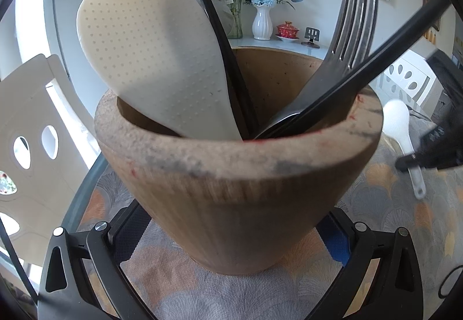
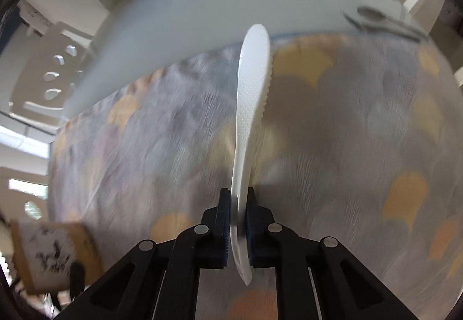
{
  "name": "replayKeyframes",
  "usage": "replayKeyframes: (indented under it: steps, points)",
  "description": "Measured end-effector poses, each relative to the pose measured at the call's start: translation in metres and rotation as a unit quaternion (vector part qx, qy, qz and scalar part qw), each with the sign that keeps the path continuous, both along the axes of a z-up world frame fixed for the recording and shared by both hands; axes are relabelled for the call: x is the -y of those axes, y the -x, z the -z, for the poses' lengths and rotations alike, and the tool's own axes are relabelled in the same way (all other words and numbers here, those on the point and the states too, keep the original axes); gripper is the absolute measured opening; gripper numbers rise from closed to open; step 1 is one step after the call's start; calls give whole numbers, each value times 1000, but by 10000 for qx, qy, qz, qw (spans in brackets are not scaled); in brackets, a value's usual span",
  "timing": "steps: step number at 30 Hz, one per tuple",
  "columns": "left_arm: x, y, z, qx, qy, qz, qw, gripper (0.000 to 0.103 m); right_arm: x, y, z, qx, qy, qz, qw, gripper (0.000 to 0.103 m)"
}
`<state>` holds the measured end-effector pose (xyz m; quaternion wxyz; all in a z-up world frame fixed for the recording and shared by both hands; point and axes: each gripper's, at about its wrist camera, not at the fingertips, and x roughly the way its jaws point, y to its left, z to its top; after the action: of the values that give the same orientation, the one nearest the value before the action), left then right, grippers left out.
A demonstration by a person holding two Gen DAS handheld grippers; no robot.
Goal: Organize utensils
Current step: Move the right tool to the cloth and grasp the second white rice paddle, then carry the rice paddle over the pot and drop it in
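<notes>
- The left gripper (image 1: 231,244) is bracing the wooden holder (image 1: 234,175) low on its body, fingers spread wide to either side of it; whether the pads are actually pressing the wood I cannot tell. This is probably to keep the holder from tipping while utensils go in.
- The holder is standing on the patterned cloth (image 1: 390,204) and already carrying a cream rice paddle (image 1: 156,65), a metal fork (image 1: 356,19) and dark handles, all leaning against its rim.
- The right gripper (image 2: 238,204) is pinching a white rice paddle (image 2: 251,94) by its handle, fingers nearly closed on it, blade pointing forward above the cloth.
- That paddle is hanging in the air, well apart from the holder at the cloth's left edge in the right wrist view.
- More utensils (image 2: 385,20) are lying near the table's far right edge, blurred.
</notes>
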<state>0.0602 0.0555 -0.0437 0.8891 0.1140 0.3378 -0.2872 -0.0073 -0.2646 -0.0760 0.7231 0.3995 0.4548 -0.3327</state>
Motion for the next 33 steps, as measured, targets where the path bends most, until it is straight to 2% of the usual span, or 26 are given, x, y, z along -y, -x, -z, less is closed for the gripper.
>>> replayKeyframes:
  steps: [4, 7, 11, 12, 14, 16, 17, 18, 21, 25, 27, 31, 32, 33]
  points:
    - [0, 0, 0, -9, 9, 2, 10000, 102, -30, 18, -1, 324, -563, -149, 9978, 8]
    - [0, 1, 0, -9, 11, 2, 10000, 102, -56, 28, 0, 336, -880, -411, 9947, 8]
    - [0, 1, 0, -16, 16, 3, 10000, 102, -95, 33, 9, 420, -1650, -1250, 9774, 8]
    - [0, 1, -1, -16, 15, 3, 10000, 102, -104, 35, 9, 136, -1578, -1453, 9766, 11]
    - [0, 1, 0, -12, 12, 1, 10000, 102, -101, 38, 6, -175, -1296, -1466, 9805, 13]
    - [0, 1, -1, -15, 14, 3, 10000, 102, -89, 45, 0, -268, -1198, -1142, 9858, 30]
    - [0, 1, 0, -17, 17, 2, 10000, 102, -81, 46, -3, -333, -1151, -957, 9882, 49]
    - [0, 1, 0, -19, 18, 2, 10000, 102, -72, 50, -7, -380, -1035, -767, 9909, 54]
    - [0, 1, 0, -21, 19, 3, 10000, 102, -57, 41, -12, -353, -925, -750, 9923, 54]
    - [0, 1, 0, -16, 17, 1, 10000, 102, -46, 10, 0, -882, -855, -1049, 9869, 55]
    - [0, 1, 0, -32, 28, 6, 10000, 102, -50, -6, 3, -1084, -646, -1323, 9831, 67]
    - [-1, -1, 0, -41, 35, 7, 10000, 102, -56, -27, 5, -1414, -223, -1637, 9761, 70]
    - [-1, -1, 0, -43, 36, 8, 10000, 102, -57, -34, 6, -1419, -119, -1679, 9755, 69]
    - [-1, -1, 0, -42, 35, 8, 10000, 102, -58, -38, 5, -1395, 10, -1726, 9751, 62]
